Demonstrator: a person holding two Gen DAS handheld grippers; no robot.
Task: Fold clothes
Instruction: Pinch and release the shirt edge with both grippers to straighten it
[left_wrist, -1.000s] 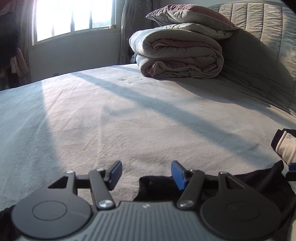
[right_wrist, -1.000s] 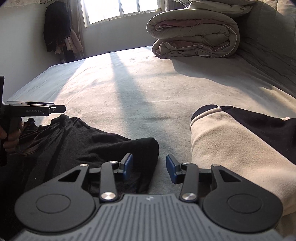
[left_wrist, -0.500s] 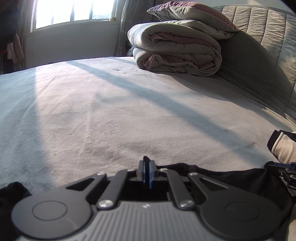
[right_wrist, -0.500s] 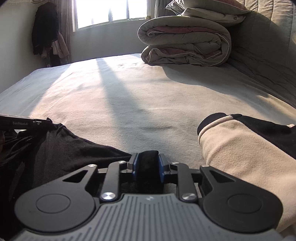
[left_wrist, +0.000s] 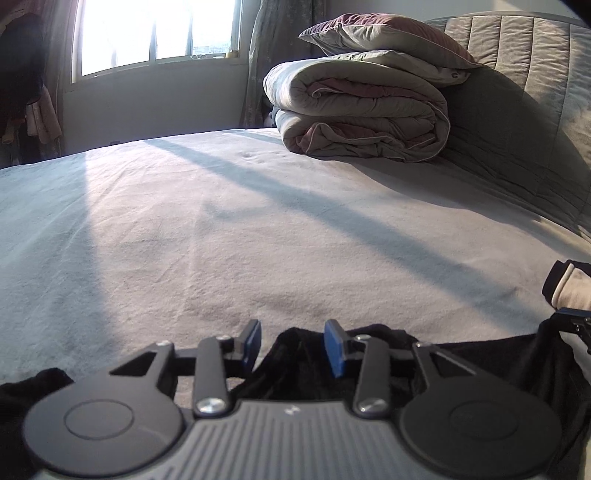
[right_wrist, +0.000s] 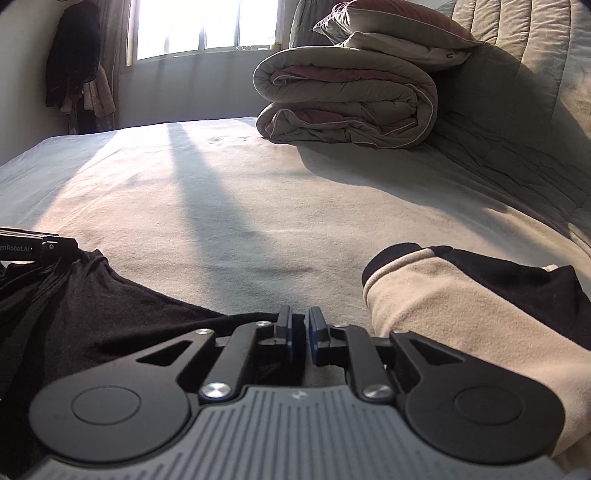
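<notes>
Left wrist view: one left gripper (left_wrist: 292, 347), its jaws just reopened and standing apart, a peak of the one black garment (left_wrist: 461, 363) between the pads but untouched. One bed (left_wrist: 221, 240) bears one folded quilt (left_wrist: 358, 114) and one pillow (left_wrist: 388, 40).

Right wrist view: one right gripper (right_wrist: 300, 334), jaws just reopening to a narrow gap, grip uncertain; the black garment (right_wrist: 92, 314) lies at the bed's near edge, one beige-and-black garment (right_wrist: 461, 295) beside it.
</notes>
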